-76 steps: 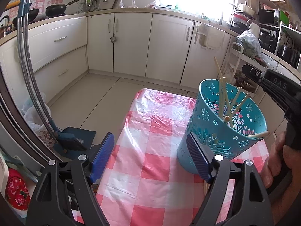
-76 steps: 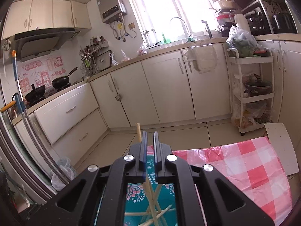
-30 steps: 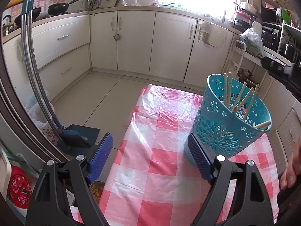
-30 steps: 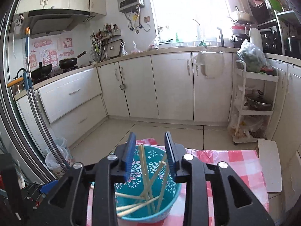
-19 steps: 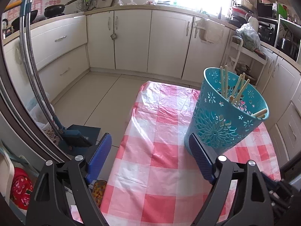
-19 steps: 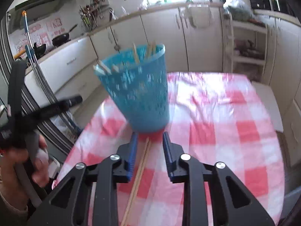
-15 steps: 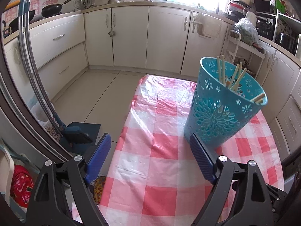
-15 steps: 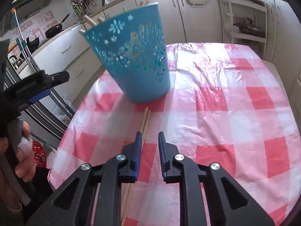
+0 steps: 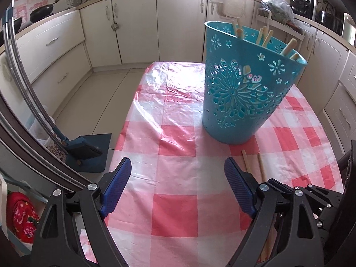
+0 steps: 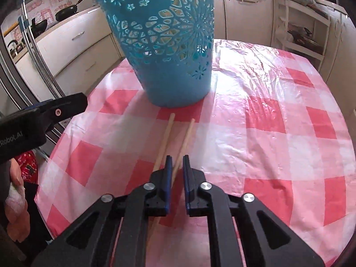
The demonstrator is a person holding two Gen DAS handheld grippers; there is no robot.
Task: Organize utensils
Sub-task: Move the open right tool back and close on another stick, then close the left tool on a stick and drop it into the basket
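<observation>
A teal cut-out basket (image 9: pixel 244 84) stands on the pink checked tablecloth (image 9: pixel 173 146) and holds several wooden chopsticks (image 9: pixel 264 36); it also shows in the right wrist view (image 10: pixel 169 44). Two loose chopsticks (image 10: pixel 178 138) lie on the cloth in front of the basket, and their ends show in the left wrist view (image 9: pixel 253 164). My right gripper (image 10: pixel 175 159) is low over them, jaws a narrow gap apart with the right chopstick (image 10: pixel 184 140) between them. My left gripper (image 9: pixel 178 184) is wide open and empty, left of the basket.
White kitchen cabinets (image 9: pixel 138 24) run behind the table. A blue dustpan and broom (image 9: pixel 86 151) stand on the floor at the left. A white rack (image 10: pixel 298 22) stands at the back right. The table's left edge (image 10: pixel 57 146) is close to my left gripper's body (image 10: pixel 33 120).
My right gripper let a chopstick go into the basket, came down to the table and narrowed its jaws around a loose chopstick. My left gripper drew back slightly from the basket.
</observation>
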